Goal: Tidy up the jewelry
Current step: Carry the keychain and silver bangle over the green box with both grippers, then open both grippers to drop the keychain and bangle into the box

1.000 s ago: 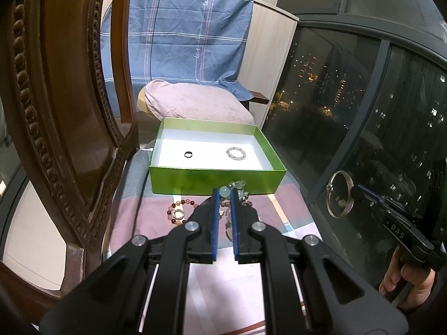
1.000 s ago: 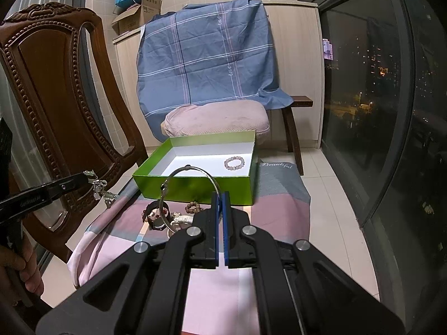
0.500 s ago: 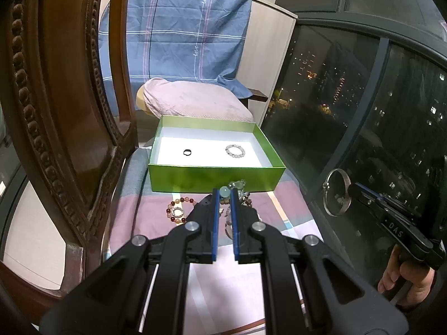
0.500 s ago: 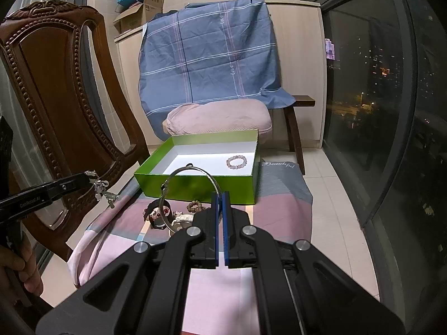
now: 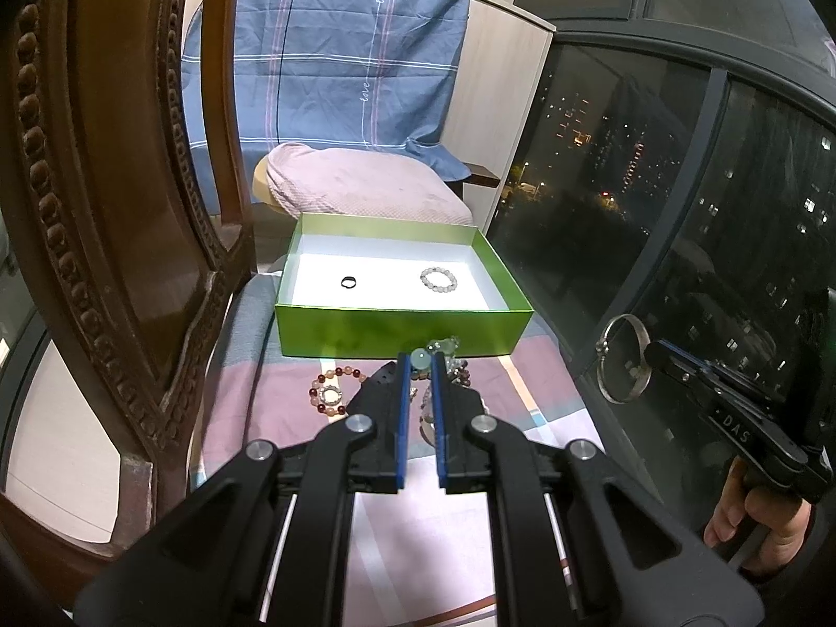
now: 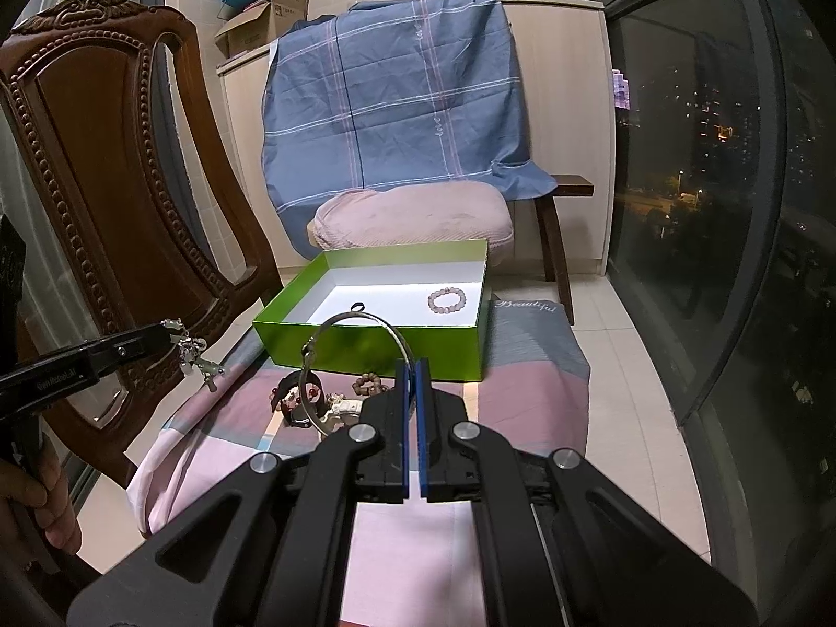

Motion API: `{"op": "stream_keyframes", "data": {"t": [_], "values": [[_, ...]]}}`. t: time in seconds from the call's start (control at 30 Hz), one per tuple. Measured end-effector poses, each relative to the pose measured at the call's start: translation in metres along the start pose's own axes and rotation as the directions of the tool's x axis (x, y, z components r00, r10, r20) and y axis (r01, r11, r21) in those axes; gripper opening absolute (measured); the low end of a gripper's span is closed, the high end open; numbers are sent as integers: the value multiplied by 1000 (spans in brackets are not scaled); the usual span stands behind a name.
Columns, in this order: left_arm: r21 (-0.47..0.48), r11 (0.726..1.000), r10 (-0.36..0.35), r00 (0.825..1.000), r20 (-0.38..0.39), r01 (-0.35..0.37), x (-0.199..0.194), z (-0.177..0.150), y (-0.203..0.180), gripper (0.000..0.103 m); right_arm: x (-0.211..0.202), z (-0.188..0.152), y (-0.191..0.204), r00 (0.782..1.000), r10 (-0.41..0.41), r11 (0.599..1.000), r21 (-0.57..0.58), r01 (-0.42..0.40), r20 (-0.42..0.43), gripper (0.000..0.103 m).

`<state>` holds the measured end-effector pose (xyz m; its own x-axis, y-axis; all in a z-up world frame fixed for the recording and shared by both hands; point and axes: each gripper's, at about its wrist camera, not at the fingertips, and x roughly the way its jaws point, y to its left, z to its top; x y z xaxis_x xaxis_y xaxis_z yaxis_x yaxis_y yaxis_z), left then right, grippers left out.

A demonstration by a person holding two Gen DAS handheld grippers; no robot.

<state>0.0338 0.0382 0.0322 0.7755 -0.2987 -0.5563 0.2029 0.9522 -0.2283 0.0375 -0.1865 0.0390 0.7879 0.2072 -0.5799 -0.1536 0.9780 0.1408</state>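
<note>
A carved wooden chair (image 5: 109, 240) is seen at the left. Just right of it, a green box (image 5: 402, 332) is set on a pink and grey cloth (image 5: 271, 397), with a black ring (image 5: 348, 282) and a pale bead bracelet (image 5: 438, 279) already laid inside, well apart. Loose bead bracelets (image 5: 330, 392) are left on the cloth just in front of the box's near wall.

A charm piece with a pale green bead (image 5: 419, 359) is pinched at the tips of the left hand-held gripper (image 5: 419, 366), which is closed on it. It is judged light and dangly, so it is best held by the bead. Farther right, a thin silver bangle (image 5: 624, 358) is clamped at its rim by the right hand-held gripper (image 6: 413, 366), shut tight. The bangle is judged stiff, light and slippery, likely to swing or slip, so the rim is best taken squarely.
</note>
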Motion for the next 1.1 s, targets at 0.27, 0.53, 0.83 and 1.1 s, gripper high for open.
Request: {"op": "stream_keyframes", "data": {"t": [0.27, 0.53, 0.83, 1.1], "values": [[-20, 1000, 0, 1000, 10, 0, 2, 5, 4, 8, 1, 10, -1, 999, 23, 1000, 8, -24, 26, 3], [-26, 1000, 8, 999, 50, -7, 13, 36, 7, 8, 28, 52, 3, 996, 30, 1000, -8, -29, 82, 3], [-52, 995, 90, 995, 40, -88, 89, 98, 31, 8, 119, 93, -1, 998, 28, 1000, -15, -27, 48, 3], [-105, 986, 125, 990, -63, -131, 172, 109, 64, 8, 198, 81, -21, 994, -1, 999, 32, 4, -111, 3]]}}
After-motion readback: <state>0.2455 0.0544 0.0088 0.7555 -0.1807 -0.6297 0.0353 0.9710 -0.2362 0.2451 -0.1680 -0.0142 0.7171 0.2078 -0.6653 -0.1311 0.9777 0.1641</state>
